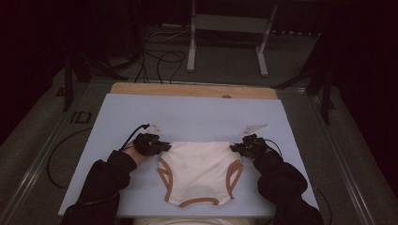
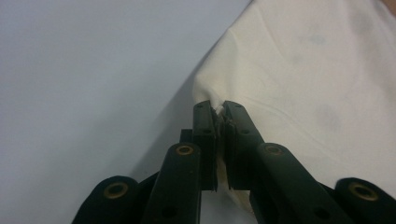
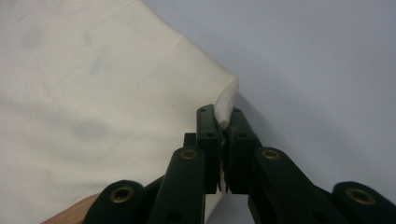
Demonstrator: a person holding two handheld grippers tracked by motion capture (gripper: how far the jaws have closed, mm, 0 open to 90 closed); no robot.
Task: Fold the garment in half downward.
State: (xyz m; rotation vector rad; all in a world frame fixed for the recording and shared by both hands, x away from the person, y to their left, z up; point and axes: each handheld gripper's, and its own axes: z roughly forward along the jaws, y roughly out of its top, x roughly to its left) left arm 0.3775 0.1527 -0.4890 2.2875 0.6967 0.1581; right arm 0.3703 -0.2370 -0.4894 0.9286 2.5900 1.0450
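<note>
While both hands are resting low on the pale blue surface [image 1: 187,117], each tool is pinching a far corner of the cream garment [image 1: 199,171].

Left tool [image 1: 162,147]: jaws are closing nearly all the way, with only a thin fold of cloth between them. In the left gripper view the left tool [image 2: 218,114] is biting the very tip of the corner, and the fabric [image 2: 303,84] is bunching into a small peak just ahead of the pads.

Right tool [image 1: 234,148]: same story, jaws standing almost together. In the right gripper view the right tool [image 3: 223,119] is clamping a narrow white nub of cloth that is sticking up between the jaw tips, with the rest of the garment [image 3: 93,102] spreading away to the left of that view.

Garment: lying flat on the near half of the surface, between the two dark-sleeved forearms, stretched between the two tools along its far edge. Brown trim [image 1: 201,202] is running along the leg openings and the near hem. Faint grey marks are showing on the cream cloth in both gripper views.

Cables are trailing back from each tool across the surface.
</note>
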